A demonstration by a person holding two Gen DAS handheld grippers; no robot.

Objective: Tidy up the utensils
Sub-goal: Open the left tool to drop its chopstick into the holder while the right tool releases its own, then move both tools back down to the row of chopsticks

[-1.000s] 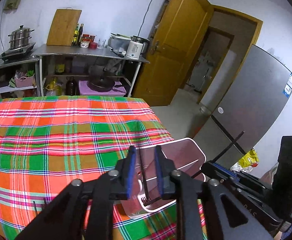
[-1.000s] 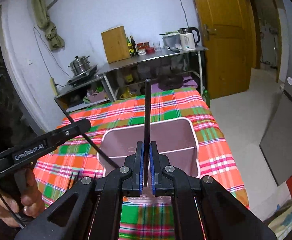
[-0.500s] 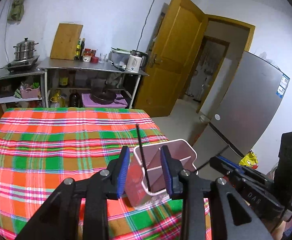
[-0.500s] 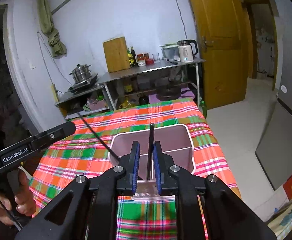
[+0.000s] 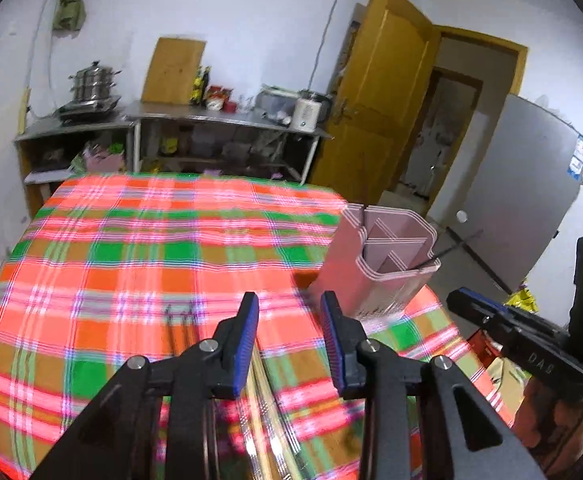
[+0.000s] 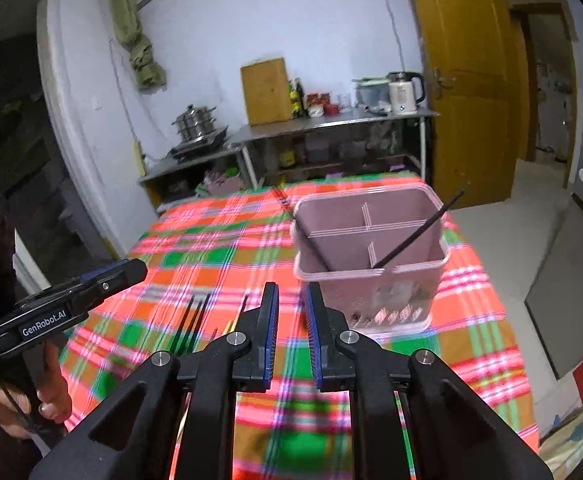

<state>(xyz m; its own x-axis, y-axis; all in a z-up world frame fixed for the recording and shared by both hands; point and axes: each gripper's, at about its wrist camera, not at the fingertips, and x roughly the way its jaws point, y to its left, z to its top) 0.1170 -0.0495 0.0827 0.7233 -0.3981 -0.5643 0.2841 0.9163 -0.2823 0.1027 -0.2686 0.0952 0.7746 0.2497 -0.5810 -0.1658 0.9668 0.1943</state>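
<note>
chopsticks (image 6: 417, 233) in pink holder (image 6: 371, 280) beyond both jaws, jaws spread, empty

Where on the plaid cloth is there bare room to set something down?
The far half of the tablecloth, left of the pink holder, is bare. Crowded: the near edge, where loose chopsticks lie, and the holder's corner.

one pink caddy (image 6: 371, 280), two black chopsticks inside (image 6: 415, 236)

Pink caddy (image 6: 391, 292); red-green plaid tablecloth (image 6: 219, 248); black chopsticks (image 6: 415, 236).
</note>
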